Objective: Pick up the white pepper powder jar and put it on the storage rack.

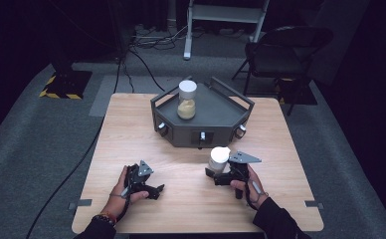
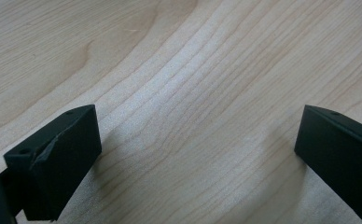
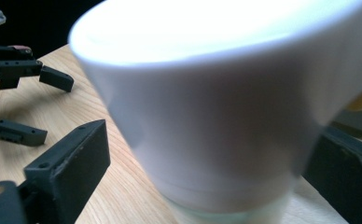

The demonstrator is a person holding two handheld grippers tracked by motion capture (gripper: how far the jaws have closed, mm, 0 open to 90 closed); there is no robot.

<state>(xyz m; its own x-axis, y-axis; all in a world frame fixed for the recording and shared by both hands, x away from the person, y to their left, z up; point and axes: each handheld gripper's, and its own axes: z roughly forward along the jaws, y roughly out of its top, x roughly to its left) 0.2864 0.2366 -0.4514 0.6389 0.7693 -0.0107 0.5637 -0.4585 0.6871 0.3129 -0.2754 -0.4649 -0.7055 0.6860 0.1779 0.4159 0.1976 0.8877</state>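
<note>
Lower left of the high view: my left gripper [image 1: 148, 185], jaws apart over bare wooden table [image 1: 131, 129].

Lower centre-right: my right gripper [image 1: 220, 175], jaws straddling the white-lidded clear jar [image 1: 218, 158]; whether clamped, I cannot tell. Likely rigid, smooth, slippery; grip below the lid.

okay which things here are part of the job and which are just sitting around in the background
In play: right gripper around the white-lidded jar; second jar on the grey tray; left gripper, open above the table.

Background: folding chair, floor cables.
</note>
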